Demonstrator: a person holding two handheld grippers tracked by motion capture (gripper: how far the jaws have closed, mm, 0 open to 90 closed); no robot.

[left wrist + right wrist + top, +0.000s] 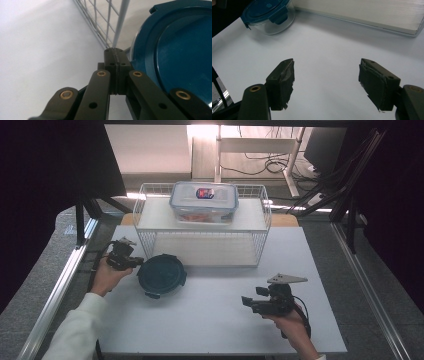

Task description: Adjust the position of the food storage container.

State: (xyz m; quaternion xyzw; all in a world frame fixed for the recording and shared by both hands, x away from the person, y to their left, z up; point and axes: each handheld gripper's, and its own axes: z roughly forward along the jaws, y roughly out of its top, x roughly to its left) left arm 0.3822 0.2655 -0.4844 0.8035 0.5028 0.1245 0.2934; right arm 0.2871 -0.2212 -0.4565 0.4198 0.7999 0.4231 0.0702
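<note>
The round glass container with dark blue clip lid sits on the white bench before the white wire basket shelf; left tongs, pressed together empty, lie beside its rim, likely to nudge it; right tongs wait apart

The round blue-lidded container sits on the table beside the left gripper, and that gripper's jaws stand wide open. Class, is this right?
Not quite. The left gripper has its jaws shut, pads pressed together with nothing between them, as the left gripper view shows. The rest holds: the round blue-lidded container sits on the table right beside it.
</note>
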